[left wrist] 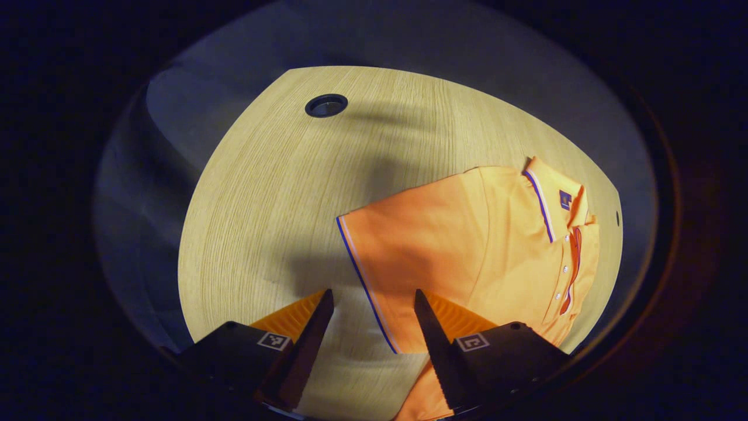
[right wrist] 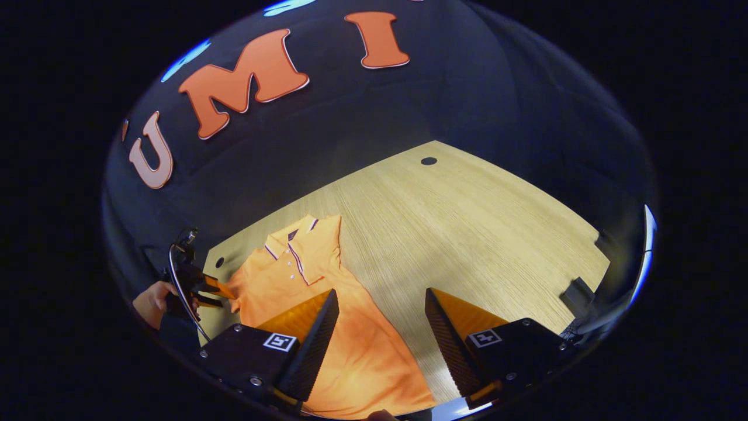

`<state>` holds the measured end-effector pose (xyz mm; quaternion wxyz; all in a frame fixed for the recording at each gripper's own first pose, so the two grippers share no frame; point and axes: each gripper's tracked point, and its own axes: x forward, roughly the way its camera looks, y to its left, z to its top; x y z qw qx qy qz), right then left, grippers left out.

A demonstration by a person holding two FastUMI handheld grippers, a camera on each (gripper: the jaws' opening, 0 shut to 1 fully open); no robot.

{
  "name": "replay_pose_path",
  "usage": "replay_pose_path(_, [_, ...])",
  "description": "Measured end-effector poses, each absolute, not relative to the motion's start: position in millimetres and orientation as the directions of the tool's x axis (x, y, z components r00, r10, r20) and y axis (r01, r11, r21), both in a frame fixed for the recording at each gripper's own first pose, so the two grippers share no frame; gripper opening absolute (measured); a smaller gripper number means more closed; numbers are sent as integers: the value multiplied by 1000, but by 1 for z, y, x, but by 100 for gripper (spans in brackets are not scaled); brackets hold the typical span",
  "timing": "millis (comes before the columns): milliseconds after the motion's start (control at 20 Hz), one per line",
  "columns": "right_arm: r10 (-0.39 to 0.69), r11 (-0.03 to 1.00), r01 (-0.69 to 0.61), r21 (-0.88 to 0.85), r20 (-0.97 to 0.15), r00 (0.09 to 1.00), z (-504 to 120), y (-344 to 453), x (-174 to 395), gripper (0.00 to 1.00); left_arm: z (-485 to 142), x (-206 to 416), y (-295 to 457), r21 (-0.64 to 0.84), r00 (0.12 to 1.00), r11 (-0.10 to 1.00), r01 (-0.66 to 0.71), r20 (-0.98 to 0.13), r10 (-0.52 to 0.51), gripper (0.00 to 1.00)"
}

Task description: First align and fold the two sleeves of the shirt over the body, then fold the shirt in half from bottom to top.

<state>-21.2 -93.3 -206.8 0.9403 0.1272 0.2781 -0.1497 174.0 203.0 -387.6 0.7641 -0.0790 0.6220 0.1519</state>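
The shirt point(left wrist: 479, 245) is an orange polo lying flat, front side up, on the wooden desk point(left wrist: 274, 193). In the left gripper view its left sleeve point(left wrist: 403, 257) spreads out sideways, with the striped cuff edge point(left wrist: 362, 280) running between the fingers of the left gripper point(left wrist: 374, 304). Those fingers stand wide apart above the cuff and hold nothing. The collar point(left wrist: 552, 199) and the button placket point(left wrist: 564, 269) lie farther right in that view.

In the right gripper view the right gripper point(right wrist: 383, 304) hovers over the lower body of the shirt point(right wrist: 350, 345), fingers wide apart and empty. The hem lies near the bottom of that view. The left gripper point(right wrist: 201, 286) and the hand point(right wrist: 153, 303) holding it appear farther off, beside the sleeve end.

Handling judgement: the fabric is light, soft and limp. It will drape and crease where lifted and will not hold a shape. A single-layer pinch at the cuff edge is likely the best hold for the sleeve fold, because the trim gives a firmer line to grip. Lifting too high may drag the body of the shirt across the smooth desk. The sleeve on the right gripper's side cannot be made out clearly. Neither sleeve appears folded over the body yet, so the task is judged to be at its first step.
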Motion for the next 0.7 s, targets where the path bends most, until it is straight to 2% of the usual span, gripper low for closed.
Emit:
replay_pose_path(150, [-218, 909, 367, 200, -522, 825, -189, -97, -29, 91, -391, 179, 201, 90, 162, 942, -322, -976, 148, 80])
replay_pose_path(250, [-249, 905, 384, 184, -502, 828, -182, -108, -38, 91, -394, 187, 199, 84, 178, 943, -322, -973, 147, 80])
replay_pose_path(300, [-260, 905, 389, 173, -497, 828, -180, -111, -42, 91, -392, 189, 196, 84, 173, 944, -318, -974, 145, 63])
replay_pose_path(350, [-267, 904, 392, 170, -493, 828, -177, -113, -44, 91, -391, 186, 194, 87, 169, 948, -307, -975, 144, 57])
replay_pose_path(450, [-257, 896, 396, 204, -488, 834, -174, -111, -46, 91, -389, 189, 192, 76, 176, 949, -307, -975, 135, 51])
replay_pose_path(500, [-257, 888, 402, 224, -483, 837, -172, -112, -48, 91, -391, 189, 191, 71, 175, 954, -293, -977, 126, 33])
replay_pose_path(600, [-273, 880, 414, 234, -465, 842, -168, -119, -52, 91, -384, 195, 186, 14, 224, 956, -291, -971, 82, 33])
replay_pose_path(650, [-283, 881, 416, 226, -453, 846, -166, -121, -54, 91, -387, 196, 181, -11, 233, 956, -293, -971, 60, 5])
replay_pose_path(700, [-297, 884, 418, 210, -439, 848, -163, -123, -56, 91, -387, 195, 180, -26, 243, 956, -291, -969, 47, 9])
